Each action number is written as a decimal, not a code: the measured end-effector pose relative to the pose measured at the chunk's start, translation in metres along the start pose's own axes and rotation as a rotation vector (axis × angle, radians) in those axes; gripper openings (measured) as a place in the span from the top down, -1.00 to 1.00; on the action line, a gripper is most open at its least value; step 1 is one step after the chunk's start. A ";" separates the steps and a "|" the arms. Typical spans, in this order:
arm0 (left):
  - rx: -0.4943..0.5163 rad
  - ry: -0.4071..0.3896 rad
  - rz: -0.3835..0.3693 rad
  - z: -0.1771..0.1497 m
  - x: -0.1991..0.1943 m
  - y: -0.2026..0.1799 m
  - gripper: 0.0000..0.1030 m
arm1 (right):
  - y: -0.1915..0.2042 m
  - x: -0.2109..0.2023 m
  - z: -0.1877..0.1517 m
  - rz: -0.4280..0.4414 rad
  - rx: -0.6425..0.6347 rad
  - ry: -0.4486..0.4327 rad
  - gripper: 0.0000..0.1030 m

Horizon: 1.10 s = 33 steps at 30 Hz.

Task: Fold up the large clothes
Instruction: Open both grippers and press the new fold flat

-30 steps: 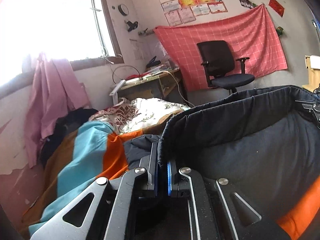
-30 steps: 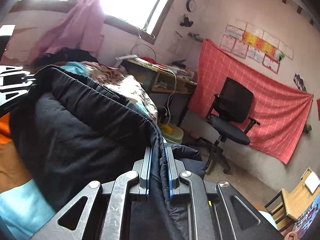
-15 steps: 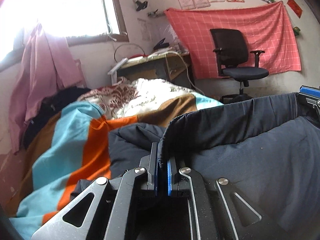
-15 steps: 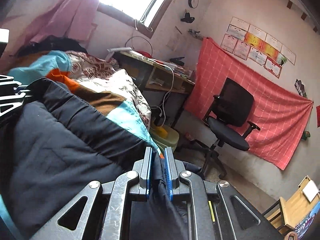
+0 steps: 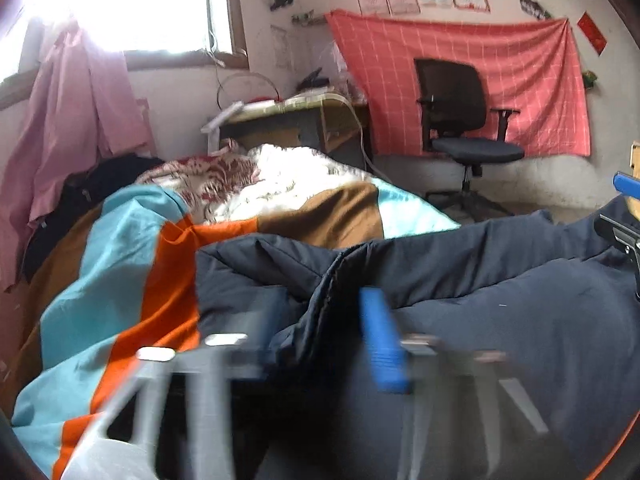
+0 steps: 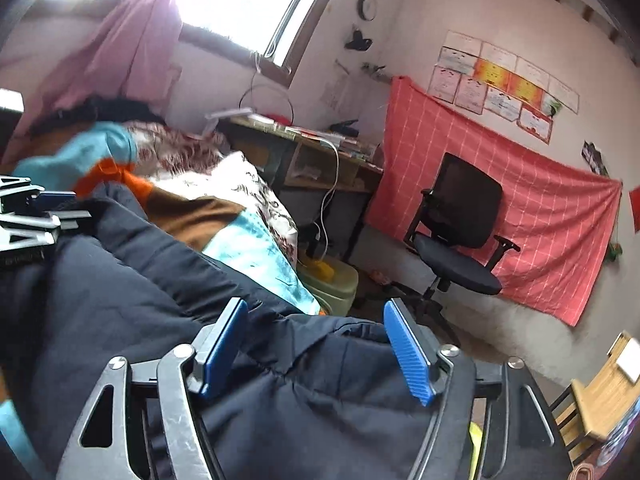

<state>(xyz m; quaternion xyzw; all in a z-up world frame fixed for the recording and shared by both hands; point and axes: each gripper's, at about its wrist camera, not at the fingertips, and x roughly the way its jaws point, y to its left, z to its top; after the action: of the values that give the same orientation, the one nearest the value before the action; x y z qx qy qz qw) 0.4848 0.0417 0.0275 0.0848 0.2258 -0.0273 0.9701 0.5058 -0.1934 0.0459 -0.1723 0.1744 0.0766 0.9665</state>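
Both jaws wide open, nothing clamped: right gripper [image 6: 316, 344] has its blue pads spread with the dark padded jacket [image 6: 120, 304] lying slack between and under them; left gripper [image 5: 320, 328] is motion-blurred at bottom centre of its view, but the blue pad [image 5: 382, 344] sits well off the seam, so it reads as spread too. Jacket fills the lower half of both views, draped over the striped blanket [image 5: 120, 280] on the bed; folded edge runs across mid-frame in the left view. Looks like the release at the end of a fold. To do it well: back both grippers straight out along the fingers so the pads don't snag the hem and drag the fold open, keep them level, then check the edge lies flat before re-gripping for the next fold. Puffy fabric will probably spring back some, so a press-down may be needed. No brand or label visible on the jacket. Papers on the wall [image 6: 496, 76], upper right of the right view, carry print too small to read.
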 end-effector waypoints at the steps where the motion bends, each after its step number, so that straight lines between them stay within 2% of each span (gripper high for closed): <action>1: -0.015 -0.047 0.006 -0.001 -0.014 0.002 -0.61 | -0.003 -0.007 -0.001 0.010 0.013 0.000 -0.38; 3: -0.047 -0.110 -0.027 -0.004 -0.035 0.006 -0.69 | -0.009 -0.024 -0.007 0.034 0.058 -0.003 -0.54; 6: -0.072 -0.105 -0.064 -0.012 -0.053 0.008 -0.70 | -0.011 -0.049 -0.024 0.089 0.123 0.003 -0.71; 8: -0.075 -0.101 -0.110 -0.024 -0.066 0.006 -0.70 | -0.008 -0.064 -0.040 0.133 0.152 0.020 -0.73; 11: -0.044 -0.071 -0.170 -0.046 -0.078 -0.004 -0.71 | 0.004 -0.074 -0.065 0.168 0.155 0.047 -0.76; 14: 0.023 0.006 -0.214 -0.069 -0.074 -0.024 -0.71 | 0.011 -0.067 -0.085 0.175 0.162 0.099 -0.77; 16: 0.082 0.054 -0.204 -0.079 -0.066 -0.038 -0.71 | 0.013 -0.057 -0.092 0.167 0.177 0.129 -0.78; 18: 0.096 0.053 -0.194 -0.080 -0.060 -0.044 -0.72 | 0.012 -0.048 -0.092 0.149 0.183 0.121 -0.86; 19: 0.096 0.054 -0.187 -0.077 -0.056 -0.046 -0.74 | 0.013 -0.044 -0.089 0.140 0.179 0.113 -0.86; 21: 0.087 0.053 -0.167 -0.072 -0.050 -0.047 -0.92 | 0.014 -0.032 -0.081 0.122 0.158 0.099 -0.88; 24: 0.079 0.039 -0.159 -0.063 -0.039 -0.047 -0.95 | 0.012 -0.010 -0.068 0.093 0.145 0.095 -0.88; 33: 0.032 0.016 -0.134 -0.045 -0.008 -0.030 -0.98 | -0.013 0.053 -0.045 0.087 0.198 0.190 -0.93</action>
<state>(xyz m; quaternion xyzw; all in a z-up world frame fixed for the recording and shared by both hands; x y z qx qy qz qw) 0.4548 0.0201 -0.0134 0.0851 0.2383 -0.0953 0.9627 0.5433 -0.2167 -0.0093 -0.0748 0.2791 0.0843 0.9536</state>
